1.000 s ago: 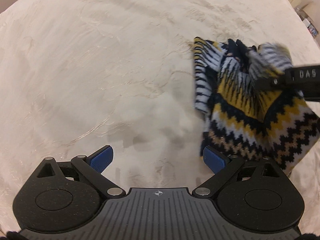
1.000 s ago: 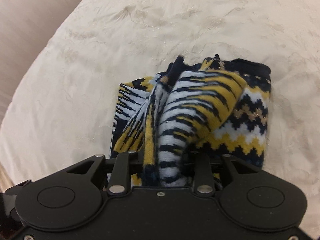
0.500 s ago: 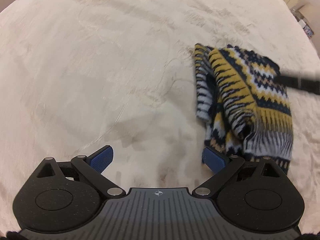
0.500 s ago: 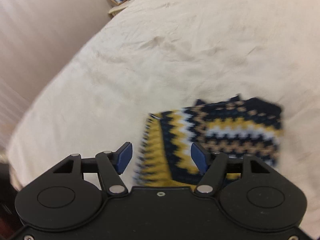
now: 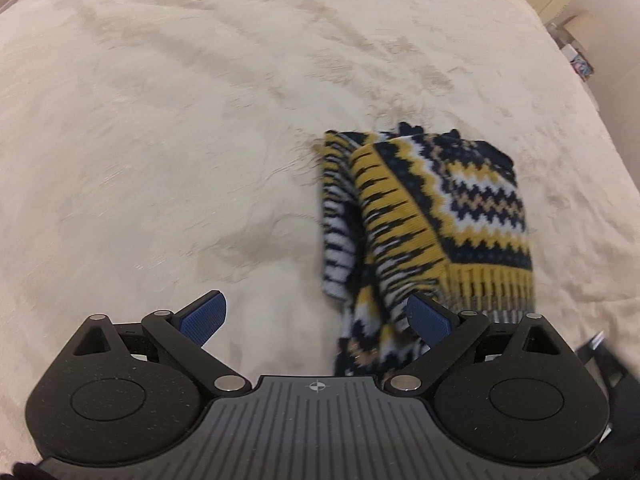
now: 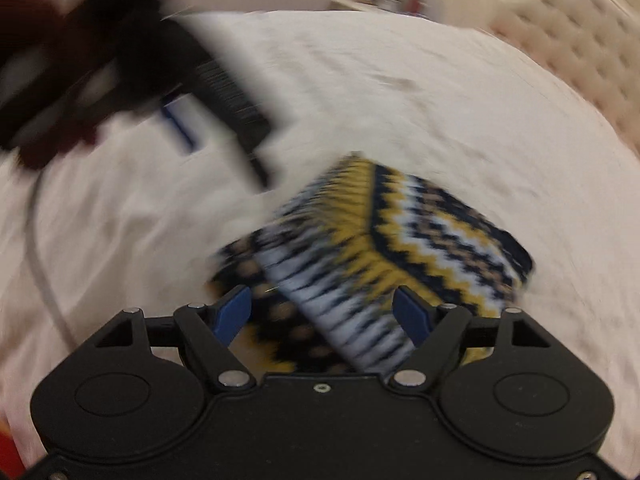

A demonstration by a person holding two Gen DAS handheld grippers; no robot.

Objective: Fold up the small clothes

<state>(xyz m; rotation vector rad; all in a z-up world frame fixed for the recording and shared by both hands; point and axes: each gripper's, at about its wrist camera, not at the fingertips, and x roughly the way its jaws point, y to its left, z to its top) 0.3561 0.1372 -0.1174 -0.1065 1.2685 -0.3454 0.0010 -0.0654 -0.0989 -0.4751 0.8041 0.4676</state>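
The bed cover fills most of both views, cream and rumpled, and the small knitted sweater lies on it in a compact folded bundle, sleeve laid over the body. The folding looks largely done; at most a final tuck or smoothing seems left. The left gripper is spread wide with nothing between its pads, the sweater's edge just beside its right finger. The right gripper has just been opening; its jaws stand apart above the sweater, pinching nothing. The right view is badly blurred, so the dark shape at upper left is hard to make out. The sweater's near edge hides behind both tools.
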